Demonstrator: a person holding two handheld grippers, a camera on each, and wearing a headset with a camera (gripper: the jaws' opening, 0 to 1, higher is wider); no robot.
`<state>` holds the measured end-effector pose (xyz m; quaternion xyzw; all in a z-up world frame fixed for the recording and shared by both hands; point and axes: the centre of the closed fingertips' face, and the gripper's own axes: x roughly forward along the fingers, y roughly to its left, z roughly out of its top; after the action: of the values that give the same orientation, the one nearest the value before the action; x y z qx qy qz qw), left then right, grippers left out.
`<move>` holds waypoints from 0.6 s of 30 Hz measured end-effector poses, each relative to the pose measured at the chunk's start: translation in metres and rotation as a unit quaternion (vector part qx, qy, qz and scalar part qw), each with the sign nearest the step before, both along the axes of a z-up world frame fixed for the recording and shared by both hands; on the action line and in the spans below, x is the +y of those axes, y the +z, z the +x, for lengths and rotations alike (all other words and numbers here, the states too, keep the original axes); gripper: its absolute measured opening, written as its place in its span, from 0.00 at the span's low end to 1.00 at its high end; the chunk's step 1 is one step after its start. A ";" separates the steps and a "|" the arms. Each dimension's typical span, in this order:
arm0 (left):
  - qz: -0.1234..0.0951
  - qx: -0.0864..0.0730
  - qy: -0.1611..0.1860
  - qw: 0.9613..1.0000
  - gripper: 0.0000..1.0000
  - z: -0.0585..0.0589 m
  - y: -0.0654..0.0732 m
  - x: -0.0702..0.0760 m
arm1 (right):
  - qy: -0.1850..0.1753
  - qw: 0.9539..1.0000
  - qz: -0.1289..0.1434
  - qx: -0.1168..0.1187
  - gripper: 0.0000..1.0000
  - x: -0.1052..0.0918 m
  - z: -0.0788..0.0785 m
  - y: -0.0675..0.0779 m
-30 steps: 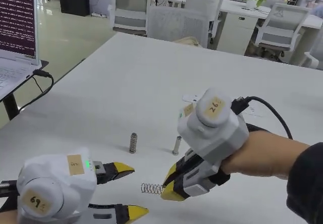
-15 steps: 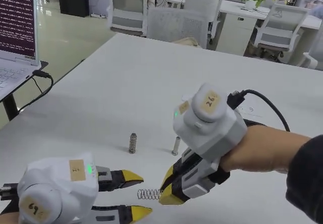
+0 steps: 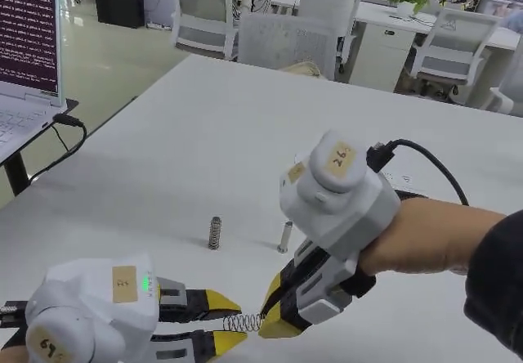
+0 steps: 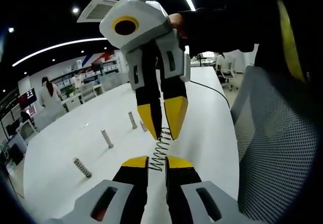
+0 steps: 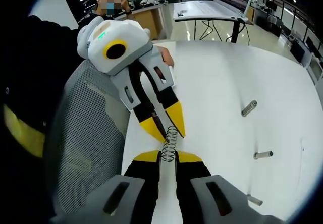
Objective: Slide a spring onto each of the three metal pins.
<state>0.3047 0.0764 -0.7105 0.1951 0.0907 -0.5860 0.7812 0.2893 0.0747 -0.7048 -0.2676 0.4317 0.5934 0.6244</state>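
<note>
A loose spring (image 3: 243, 323) hangs level between my two grippers, low over the white table (image 3: 204, 134). My right gripper (image 3: 272, 315) is shut on its right end. My left gripper (image 3: 226, 320) has its yellow jaws closed around the left end. The left gripper view has the spring (image 4: 159, 152) running from my left gripper (image 4: 157, 162) up to the right gripper (image 4: 164, 123). A pin wearing a spring (image 3: 215, 232) and a bare metal pin (image 3: 285, 236) stand upright just beyond. The right gripper view holds the sprung pin (image 5: 249, 108), a bare pin (image 5: 263, 155) and a third pin (image 5: 252, 200).
A laptop (image 3: 29, 36) sits on a side stand at the far left, its black cable (image 3: 69, 134) hanging near the table's left edge. Office chairs (image 3: 286, 40) and desks stand past the far edge. A cable (image 3: 433, 175) trails from the right gripper.
My left gripper has moved right to the spring and its jaws have narrowed around the spring's free end. The right gripper has kept its hold and shifted slightly.
</note>
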 end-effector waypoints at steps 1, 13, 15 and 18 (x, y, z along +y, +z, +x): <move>0.000 0.001 0.000 1.000 0.05 0.000 0.000 0.000 | 0.000 1.000 0.000 0.000 0.08 0.000 0.000 0.000; -0.040 0.033 0.005 0.999 0.03 0.001 0.006 -0.001 | -0.024 0.999 0.031 -0.011 0.08 0.000 0.008 0.014; -0.046 0.039 0.004 0.998 0.02 0.000 0.007 0.000 | -0.026 0.999 0.034 -0.011 0.08 0.000 0.008 0.014; -0.060 0.047 0.006 0.997 0.02 0.000 0.010 0.000 | -0.028 0.999 0.043 -0.012 0.09 0.000 0.008 0.017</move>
<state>0.3045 0.0766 -0.7006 0.1200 0.0930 -0.5944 0.7897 0.2978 0.0752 -0.6882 -0.2355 0.4053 0.5905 0.6570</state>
